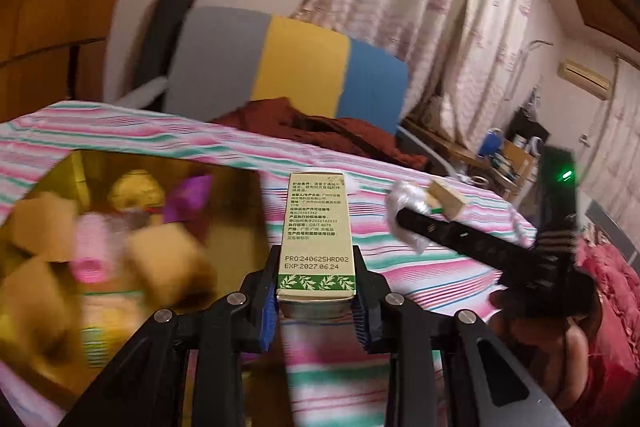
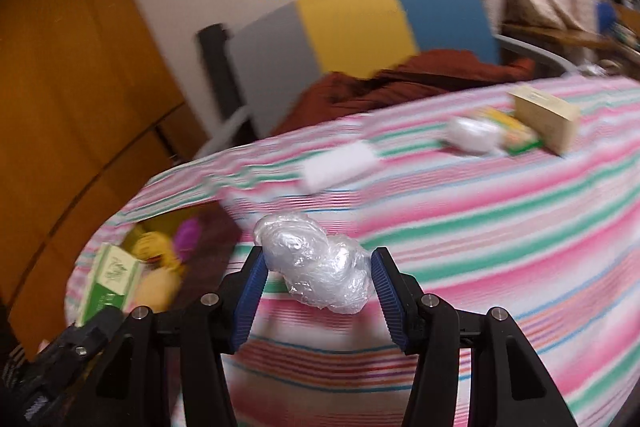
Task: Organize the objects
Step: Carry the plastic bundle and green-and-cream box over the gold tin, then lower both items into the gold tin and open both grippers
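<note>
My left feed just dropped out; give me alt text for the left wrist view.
The left gripper is shut on an upright green-and-cream carton above the striped cloth, beside an open box of blurred items. At right, the right gripper holds a clear plastic wad.

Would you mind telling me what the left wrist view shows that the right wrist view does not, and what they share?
Only the left wrist view shows the printed dates on the green-and-cream box clamped in the left gripper, plus the air conditioner.

Only the right wrist view shows the white block lying on the striped cloth.

Both show the crumpled plastic wrap between the right gripper pads, the open bin of items, the cream box and the tricolour chair.
</note>
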Demonstrator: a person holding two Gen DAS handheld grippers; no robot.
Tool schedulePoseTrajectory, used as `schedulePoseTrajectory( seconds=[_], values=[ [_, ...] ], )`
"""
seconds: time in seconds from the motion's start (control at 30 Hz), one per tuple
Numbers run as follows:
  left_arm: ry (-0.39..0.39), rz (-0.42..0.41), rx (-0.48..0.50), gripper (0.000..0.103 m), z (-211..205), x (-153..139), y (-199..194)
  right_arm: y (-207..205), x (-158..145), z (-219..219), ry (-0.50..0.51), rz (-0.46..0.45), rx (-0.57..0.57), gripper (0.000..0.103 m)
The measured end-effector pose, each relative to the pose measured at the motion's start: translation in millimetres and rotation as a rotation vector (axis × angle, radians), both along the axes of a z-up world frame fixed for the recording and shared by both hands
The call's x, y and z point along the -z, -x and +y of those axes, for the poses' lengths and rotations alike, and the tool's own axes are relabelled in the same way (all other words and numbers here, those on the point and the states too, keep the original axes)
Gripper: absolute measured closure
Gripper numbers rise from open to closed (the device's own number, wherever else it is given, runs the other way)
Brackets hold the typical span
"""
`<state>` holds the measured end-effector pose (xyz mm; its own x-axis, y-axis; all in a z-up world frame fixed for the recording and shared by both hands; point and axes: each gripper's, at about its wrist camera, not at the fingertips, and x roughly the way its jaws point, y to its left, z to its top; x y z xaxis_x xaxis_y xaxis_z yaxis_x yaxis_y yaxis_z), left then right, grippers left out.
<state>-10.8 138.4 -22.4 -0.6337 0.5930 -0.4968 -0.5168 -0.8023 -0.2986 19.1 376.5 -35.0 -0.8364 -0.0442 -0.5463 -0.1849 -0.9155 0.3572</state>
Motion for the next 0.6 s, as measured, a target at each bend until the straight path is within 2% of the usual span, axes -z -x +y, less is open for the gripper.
schedulePoseTrajectory(
  seconds=[0.23, 0.4, 0.43, 0.5, 0.6],
  values=[
    [0.008, -0.082, -0.125, 0.073, -54.7, 15.9, 17.4, 36.7, -18.0, -77.7, -0.027, 0.027, -0.196, 0.049],
    [0.03, -0.12, -0.152, 0.073, -72.3, 29.3, 21.0, 63.6, -13.3, -114.0, -0.033, -0.005, -0.255, 0.045],
    [0.032, -0.129, -0.151, 0.073, -73.5, 31.4, 21.4, 70.1, -10.6, -120.9, -0.046, -0.024, -0.259, 0.036],
    [0.033, -0.146, -0.143, 0.073, -74.0, 36.1, 21.6, 74.5, -8.5, -124.2, -0.062, -0.045, -0.242, 0.027],
    [0.051, -0.14, -0.136, 0.073, -70.6, 38.0, 18.9, 69.3, -9.0, -116.9, -0.01, -0.017, -0.217, 0.018]
  ],
)
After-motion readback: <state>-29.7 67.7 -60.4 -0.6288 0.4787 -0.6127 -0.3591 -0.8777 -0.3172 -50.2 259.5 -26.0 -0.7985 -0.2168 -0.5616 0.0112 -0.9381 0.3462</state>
